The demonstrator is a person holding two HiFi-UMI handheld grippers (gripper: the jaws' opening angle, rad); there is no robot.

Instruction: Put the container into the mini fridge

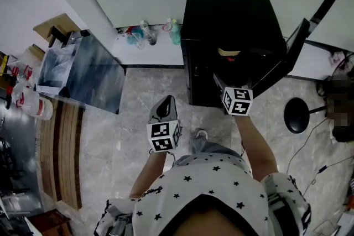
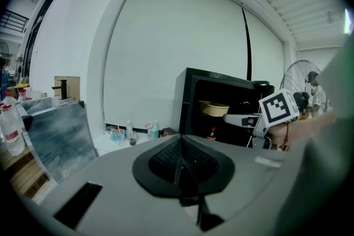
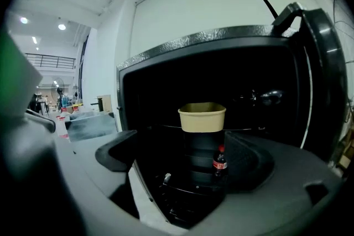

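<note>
Left gripper (image 2: 180, 162) fingers closed, empty; right gripper (image 3: 185, 166) fingers wide apart, facing container (image 3: 202, 118).

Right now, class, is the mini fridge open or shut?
The mini fridge is open: its door is swung aside, and the container and a bottle show inside.

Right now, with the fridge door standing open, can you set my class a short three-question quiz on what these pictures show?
1. True or false: the left gripper is shut with nothing between its jaws.
2. Where does the beige container sit? A) on the floor B) on a shelf inside the mini fridge C) on the wooden counter
3. Fill in: the right gripper faces the container with its jaws ___.

Key: 1 true; 2 B; 3 apart
</note>
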